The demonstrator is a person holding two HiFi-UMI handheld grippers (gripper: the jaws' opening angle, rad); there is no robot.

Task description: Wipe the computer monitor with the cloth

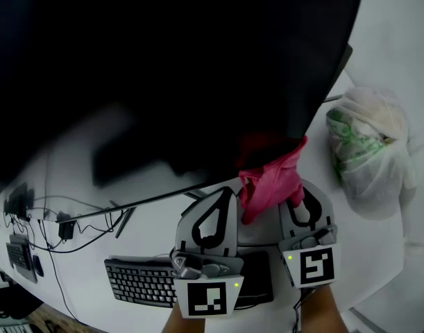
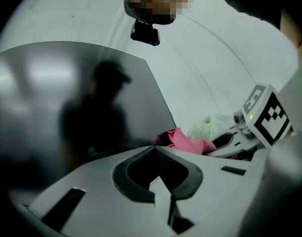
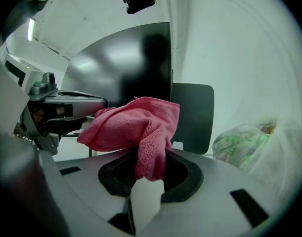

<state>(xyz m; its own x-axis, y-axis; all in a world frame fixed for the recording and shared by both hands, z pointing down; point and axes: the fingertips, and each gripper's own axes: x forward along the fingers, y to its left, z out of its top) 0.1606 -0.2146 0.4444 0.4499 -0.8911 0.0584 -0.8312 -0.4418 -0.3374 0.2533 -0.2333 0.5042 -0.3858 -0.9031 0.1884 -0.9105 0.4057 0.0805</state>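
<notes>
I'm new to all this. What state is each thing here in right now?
Large black computer monitor: screen dark, only reflections.
Pink microfibre cloth: bunched, clamped in the right gripper, at the monitor's lower corner.
Right gripper: shut on the cloth.
Left gripper: shut, nothing between its jaws.
Black keyboard: lying flat on the white desk.
White plastic bag: stuffed full, sitting on the desk.

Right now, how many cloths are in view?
1: the pink cloth, clamped in the right gripper, at the lower corner of the monitor. What the bag holds can't be told.
</notes>
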